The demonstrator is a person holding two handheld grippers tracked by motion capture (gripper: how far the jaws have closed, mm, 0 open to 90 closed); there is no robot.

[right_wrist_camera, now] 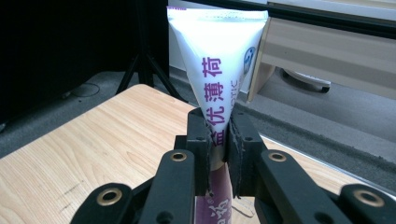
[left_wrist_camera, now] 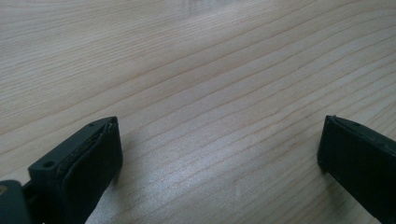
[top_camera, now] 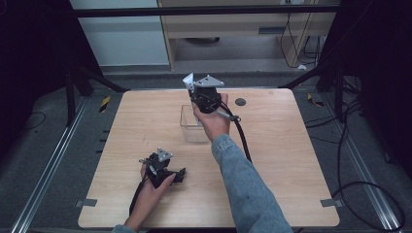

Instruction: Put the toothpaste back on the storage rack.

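Standing upright between the clenched jaws of the right gripper [right_wrist_camera: 219, 140], a white tube [right_wrist_camera: 219, 60] with purple lettering is seen in the right gripper view, its flat crimped end at the top and its long axis running straight up from the pads. The tube is pinched about its narrower lower part, and the cap end is hidden below the jaws. In the high view the right gripper [top_camera: 204, 97] is held above the far side of a clear plastic box [top_camera: 192, 127] that rests on the wooden table [top_camera: 272, 165]; whether the tube's lower end is already over the box's open top cannot be told. The coming move is judged to turn on that one relation: the tube's long axis is vertical and the box lies below the grip, just towards the person. The left gripper [top_camera: 165, 170] is rested near the table's near edge, well apart from the box, and its jaws are spread wide over bare wood with nothing between them.
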